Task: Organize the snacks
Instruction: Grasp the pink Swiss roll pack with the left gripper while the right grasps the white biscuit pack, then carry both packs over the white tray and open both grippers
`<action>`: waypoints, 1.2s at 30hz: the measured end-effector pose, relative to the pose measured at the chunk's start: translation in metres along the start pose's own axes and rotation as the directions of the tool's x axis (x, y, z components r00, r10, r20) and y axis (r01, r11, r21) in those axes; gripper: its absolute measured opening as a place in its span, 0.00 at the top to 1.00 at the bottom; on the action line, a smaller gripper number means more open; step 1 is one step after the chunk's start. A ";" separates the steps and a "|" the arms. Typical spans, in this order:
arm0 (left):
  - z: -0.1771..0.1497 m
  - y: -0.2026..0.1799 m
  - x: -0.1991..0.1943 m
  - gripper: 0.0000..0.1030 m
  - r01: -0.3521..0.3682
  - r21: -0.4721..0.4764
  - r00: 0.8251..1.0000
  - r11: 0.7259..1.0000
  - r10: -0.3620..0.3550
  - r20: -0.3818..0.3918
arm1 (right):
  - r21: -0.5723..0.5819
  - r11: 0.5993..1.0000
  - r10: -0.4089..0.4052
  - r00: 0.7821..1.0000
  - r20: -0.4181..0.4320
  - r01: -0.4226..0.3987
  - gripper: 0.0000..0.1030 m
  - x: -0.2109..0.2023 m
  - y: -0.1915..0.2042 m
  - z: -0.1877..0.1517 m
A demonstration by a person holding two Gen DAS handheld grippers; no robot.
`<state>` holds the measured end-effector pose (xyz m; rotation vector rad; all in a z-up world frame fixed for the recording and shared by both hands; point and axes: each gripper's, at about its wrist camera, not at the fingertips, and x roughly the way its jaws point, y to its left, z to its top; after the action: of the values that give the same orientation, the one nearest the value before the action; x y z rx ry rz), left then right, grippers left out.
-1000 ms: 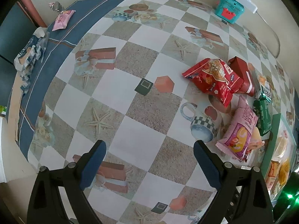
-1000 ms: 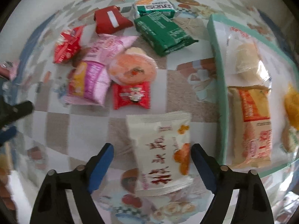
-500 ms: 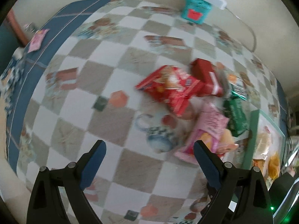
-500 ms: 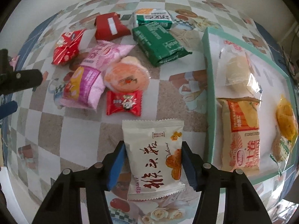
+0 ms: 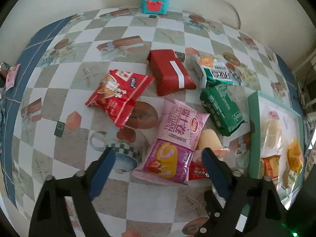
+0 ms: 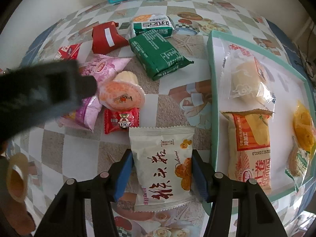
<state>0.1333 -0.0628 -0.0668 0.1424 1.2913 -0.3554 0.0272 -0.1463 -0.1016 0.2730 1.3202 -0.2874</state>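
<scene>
Worktop: checked cloth printed with starfish, cups and cakes; loose snacks lie mid-surface, well in from the far edge.
Tray: mint-rimmed, toward the right edge; already carries a clear-wrapped bun, an orange roll packet and yellow wrapped pieces.
Right gripper: pads pressed on both long sides of the white snack packet, which sits just beside the tray's near left rim.
Left gripper: jaws closing, pads not yet pressing anything; the pink swiss-roll packet lies between them, on the pile's near side.
Step in hand: by my reading, carry the white packet over the rim and lay it in a bare patch of tray. Lift it clear of the rim first, keep it flat, and release only once it rests inside, not atop the orange packet.
Left-hand advice: centre the pads on the pink packet's sides, steering clear of the jelly cup and small red candy touching it.
Writing: white packet reads "Delicious" beside large red characters; red chip bag shows "tiles"; pink packet carries a printed date code; green packets carry small text I cannot read.
</scene>
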 end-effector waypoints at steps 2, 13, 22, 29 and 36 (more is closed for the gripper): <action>-0.001 -0.003 0.003 0.31 -0.011 0.007 1.000 1.000 0.011 -0.008 | 0.000 1.000 0.004 1.000 0.000 -0.004 0.41 -0.002 -0.001 0.001; -0.005 -0.013 0.006 0.53 -0.021 0.054 1.000 0.998 0.020 0.008 | 0.007 1.000 0.013 1.000 -0.003 -0.013 0.41 0.000 -0.001 0.001; -0.003 -0.025 0.024 0.52 -0.040 0.075 0.999 0.996 0.041 -0.005 | 0.007 1.000 0.016 1.000 -0.003 -0.016 0.41 0.000 0.000 0.000; -0.002 -0.027 0.032 0.55 -0.062 0.063 0.998 0.996 0.063 -0.012 | 0.010 1.000 0.020 1.000 -0.002 -0.020 0.41 0.000 0.000 0.000; 0.001 -0.008 0.015 0.59 -0.077 0.022 0.997 0.997 0.078 -0.029 | 0.037 0.997 0.060 0.998 -0.001 -0.060 0.43 -0.004 -0.006 0.001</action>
<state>0.1344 -0.0733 -0.0799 0.2156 1.3076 -0.3011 0.0254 -0.1519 -0.0973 0.3443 1.3073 -0.2611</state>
